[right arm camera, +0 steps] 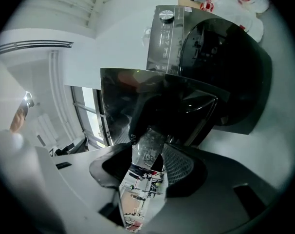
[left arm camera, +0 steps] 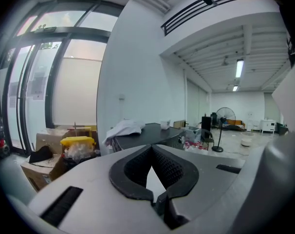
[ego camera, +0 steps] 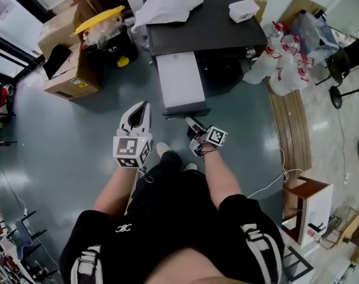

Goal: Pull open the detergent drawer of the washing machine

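The dark washing machine (ego camera: 227, 22) stands ahead in the head view. Its long white detergent drawer (ego camera: 179, 81) is pulled far out toward me and ends in a glossy dark front panel (ego camera: 185, 112). My right gripper (ego camera: 194, 130) sits at that panel. In the right gripper view the panel (right arm camera: 152, 96) fills the middle and its shiny lower edge lies between the jaws (right arm camera: 155, 155), with a dark gap showing beside the right pad (right arm camera: 179, 165). My left gripper (ego camera: 138, 116) hangs left of the drawer and touches nothing. Its fingertips meet (left arm camera: 151, 150) and hold nothing.
Cardboard boxes (ego camera: 67, 58) and a yellow-lidded bin (ego camera: 99, 19) stand left of the machine. A white cloth (ego camera: 167, 2) lies on its top. Plastic bags (ego camera: 286, 64), a wooden board (ego camera: 292, 129), a white cable (ego camera: 274, 179) and a small cabinet (ego camera: 307, 209) are at the right.
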{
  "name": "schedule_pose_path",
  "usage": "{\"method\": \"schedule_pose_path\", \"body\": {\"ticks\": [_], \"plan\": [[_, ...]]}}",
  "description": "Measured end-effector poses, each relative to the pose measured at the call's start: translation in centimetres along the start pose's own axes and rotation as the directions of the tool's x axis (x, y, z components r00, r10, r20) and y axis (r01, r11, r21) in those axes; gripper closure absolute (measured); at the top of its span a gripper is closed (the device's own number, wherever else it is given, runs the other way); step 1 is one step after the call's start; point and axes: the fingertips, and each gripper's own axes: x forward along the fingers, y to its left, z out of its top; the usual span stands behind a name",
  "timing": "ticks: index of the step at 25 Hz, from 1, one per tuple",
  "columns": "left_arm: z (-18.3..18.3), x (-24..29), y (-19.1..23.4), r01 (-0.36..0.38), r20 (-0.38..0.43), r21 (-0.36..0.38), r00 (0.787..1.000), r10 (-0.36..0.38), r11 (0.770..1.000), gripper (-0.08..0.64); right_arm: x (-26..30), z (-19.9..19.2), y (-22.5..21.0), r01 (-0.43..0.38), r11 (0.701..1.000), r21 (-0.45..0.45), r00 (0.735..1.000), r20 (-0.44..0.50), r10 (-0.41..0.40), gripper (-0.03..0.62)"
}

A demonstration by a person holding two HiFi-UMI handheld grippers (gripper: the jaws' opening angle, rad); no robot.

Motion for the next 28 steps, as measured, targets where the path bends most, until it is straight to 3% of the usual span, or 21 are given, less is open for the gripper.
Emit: {"method": "schedule_pose_path", "body": {"ticks": [2,3,5,8,11,14,18,21,24,28], "plan": [[0.5,-0.3,-0.4,-0.008,0.006,0.0,1.0,0.008,1.0,0.558,-0.1,0.0,0.2,0.041,0.999,-0.014,0.999,-0.002,-0.041,0.408],[0.7,-0.5,-0.7,-0.011,0.01,0.0,1.0,0.011,1.0,0.558,-0.6,0.0,-0.1,0.106,0.994,-0.034,0.994,-0.012,-0.107,0.408],[1.4,-0.9,-1.4,-0.016,0.02,-0.002,1.0,0.016,1.0,0.558,-1.7,-0.1,-1.0,0.259,0.961,-0.096,0.964,-0.037,-0.263,0.41],[2.2,-1.3,-2.5,-0.022,0.038,-0.006,0.999,0.022,1.0,0.558,-3.2,0.4,0.0,0.357,0.907,-0.223,0.927,-0.037,-0.374,0.41],[2.8,-1.9,-3.6,-0.02,0.053,-0.015,0.998,0.021,1.0,0.558,-6.1,1.8,1.9,0.451,0.8,-0.395,0.874,0.017,-0.485,0.41],[3.8,-2.4,-4.2,-0.015,0.075,-0.022,0.997,0.017,1.0,0.558,-8.0,4.6,5.5,0.508,0.622,-0.596,0.824,0.126,-0.552,0.414],[4.7,-3.1,-5.4,-0.007,0.107,-0.026,0.994,0.01,1.0,0.558,-9.0,10.2,13.4,0.557,0.36,-0.749,0.791,0.346,-0.504,0.466],[5.4,-3.7,-6.3,-0.002,0.124,-0.029,0.992,0.006,1.0,0.558,-9.0,13.8,21.0,0.582,0.224,-0.782,0.793,0.483,-0.371,0.5],[5.9,-4.2,-6.7,0.003,0.138,-0.029,0.99,0.001,1.0,0.558,-8.9,15.8,28.2,0.607,0.139,-0.782,0.788,0.571,-0.232,0.544],[6.3,-4.9,-7.2,0.01,0.158,-0.025,0.987,-0.006,1.0,0.558,-9.9,16.0,33.6,0.631,0.096,-0.77,0.774,0.615,-0.154,0.592]]}}
